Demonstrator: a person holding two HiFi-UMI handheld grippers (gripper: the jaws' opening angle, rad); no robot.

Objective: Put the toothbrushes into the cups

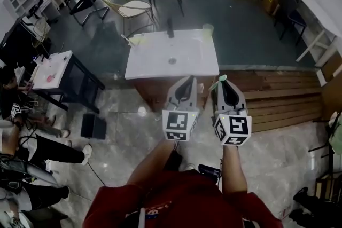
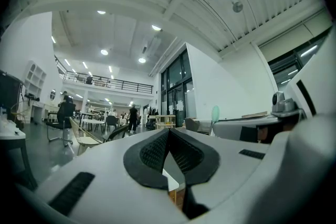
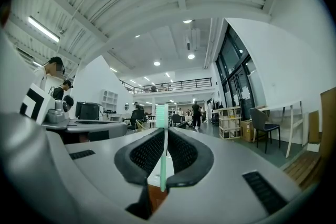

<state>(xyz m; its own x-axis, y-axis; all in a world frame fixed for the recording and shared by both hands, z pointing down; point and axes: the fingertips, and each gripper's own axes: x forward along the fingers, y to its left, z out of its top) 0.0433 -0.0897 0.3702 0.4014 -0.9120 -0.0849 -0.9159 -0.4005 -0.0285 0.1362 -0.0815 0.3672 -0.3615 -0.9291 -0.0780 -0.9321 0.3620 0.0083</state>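
A white rectangular tabletop (image 1: 155, 61) with a small round hole at its middle was seen at the centre. A pale green translucent cup (image 1: 208, 30) was placed at its far right corner, and a yellowish translucent cup (image 1: 138, 38) at its far left corner. The grey left gripper (image 1: 188, 80) and the grey right gripper (image 1: 224, 86) were held side by side at the table's near edge. A mint-green plastic toothbrush (image 1: 220, 80) was held slantwise at the right one's tips.

left cup (image 1: 137, 38) | right cup (image 1: 208, 30) | on table (image 1: 160, 64) far corners
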